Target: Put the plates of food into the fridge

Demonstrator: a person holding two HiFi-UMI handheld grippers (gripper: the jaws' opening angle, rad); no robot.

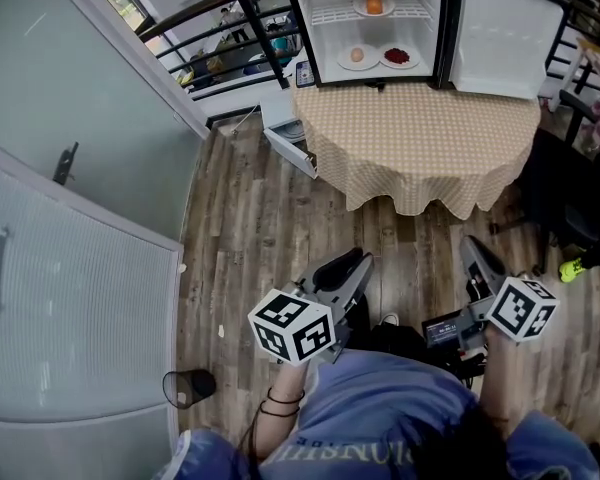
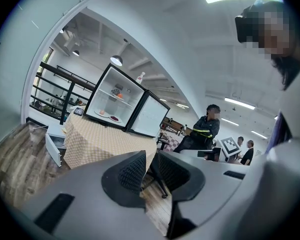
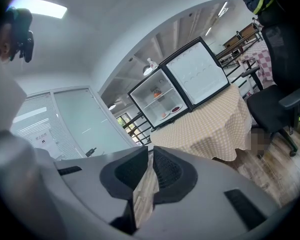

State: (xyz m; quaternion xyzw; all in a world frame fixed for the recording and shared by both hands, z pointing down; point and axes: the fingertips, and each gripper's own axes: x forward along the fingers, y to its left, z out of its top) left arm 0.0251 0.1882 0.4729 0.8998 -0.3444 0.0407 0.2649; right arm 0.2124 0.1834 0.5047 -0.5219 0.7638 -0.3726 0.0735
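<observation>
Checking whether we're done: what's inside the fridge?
Three plates: orange food on the upper shelf, a pale item and red food below. The fridge top is cropped.

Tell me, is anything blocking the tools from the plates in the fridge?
Nothing visible. The fridge door stands open, the plates sit on its shelves, and only the table stretches between them and the left tool and right tool.

You'll see the checked cloth (image 1: 420,138) hangs soft and matt (draped in folds); the floor (image 1: 250,238) is grainy wood plank, and your left gripper (image 2: 151,159) has ribbed matt black pads (image 2: 134,173).
</observation>
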